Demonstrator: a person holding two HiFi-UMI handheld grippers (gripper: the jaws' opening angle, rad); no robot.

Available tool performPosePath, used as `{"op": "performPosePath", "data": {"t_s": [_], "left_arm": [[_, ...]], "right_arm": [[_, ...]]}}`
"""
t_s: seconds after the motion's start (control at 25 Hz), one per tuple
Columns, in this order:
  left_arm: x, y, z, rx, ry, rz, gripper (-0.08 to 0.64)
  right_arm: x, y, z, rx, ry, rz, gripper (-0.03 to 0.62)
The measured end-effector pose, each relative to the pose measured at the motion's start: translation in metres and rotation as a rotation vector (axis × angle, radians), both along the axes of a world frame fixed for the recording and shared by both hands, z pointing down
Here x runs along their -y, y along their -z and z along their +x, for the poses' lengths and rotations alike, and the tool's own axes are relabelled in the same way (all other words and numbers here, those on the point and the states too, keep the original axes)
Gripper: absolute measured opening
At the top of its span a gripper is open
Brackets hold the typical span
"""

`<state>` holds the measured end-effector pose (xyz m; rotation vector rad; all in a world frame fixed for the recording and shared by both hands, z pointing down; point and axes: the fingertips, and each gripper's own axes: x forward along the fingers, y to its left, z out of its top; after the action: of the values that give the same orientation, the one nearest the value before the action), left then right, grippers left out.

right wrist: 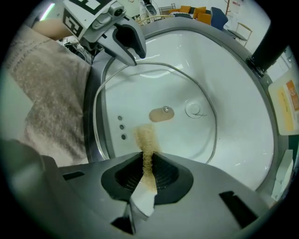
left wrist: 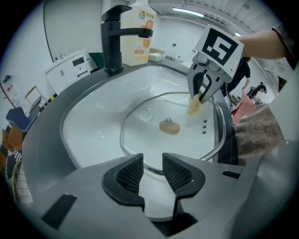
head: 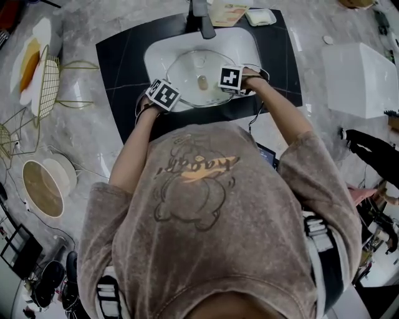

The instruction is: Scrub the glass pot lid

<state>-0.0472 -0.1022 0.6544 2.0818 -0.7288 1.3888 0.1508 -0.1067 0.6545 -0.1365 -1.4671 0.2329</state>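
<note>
Right gripper view: scouring pad half hidden inside right gripper.

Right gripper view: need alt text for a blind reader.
The right gripper's tongs pinch a tan fibrous scrub pad over a clear round glass pot lid lying in a white sink. The left gripper is at the lid's rim, top left.

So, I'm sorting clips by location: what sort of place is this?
Likely a kitchen-style washing-up spot: a white sink with a black tap, a glass pot lid lying in it, and a wire rack on the counter.
</note>
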Motion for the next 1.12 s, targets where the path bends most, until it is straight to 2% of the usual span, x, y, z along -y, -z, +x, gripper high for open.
{"op": "performPosePath", "data": {"t_s": [0.12,0.24,0.32,0.72,1.0,1.12], "left_arm": [[0.000,0.000,0.000,-0.003,0.002,-0.001,0.138],[-0.003,0.000,-0.002,0.008,0.003,-0.015,0.138],[-0.003,0.000,-0.001,0.008,0.000,-0.010,0.138],[-0.003,0.001,-0.001,0.003,0.000,-0.018,0.138],[0.000,-0.001,0.001,0.005,-0.006,-0.019,0.138],[0.000,-0.001,0.001,0.006,-0.004,-0.016,0.138]], "right_arm": [[-0.015,0.004,-0.013,0.036,0.013,-0.051,0.049],[-0.035,0.011,-0.038,0.129,0.012,-0.133,0.049],[-0.044,0.015,-0.049,0.163,0.011,-0.154,0.049],[-0.053,0.014,-0.098,0.284,-0.018,-0.175,0.051],[-0.039,-0.001,-0.128,0.336,-0.016,-0.185,0.051],[-0.026,-0.007,-0.147,0.403,-0.021,-0.167,0.051]]}}
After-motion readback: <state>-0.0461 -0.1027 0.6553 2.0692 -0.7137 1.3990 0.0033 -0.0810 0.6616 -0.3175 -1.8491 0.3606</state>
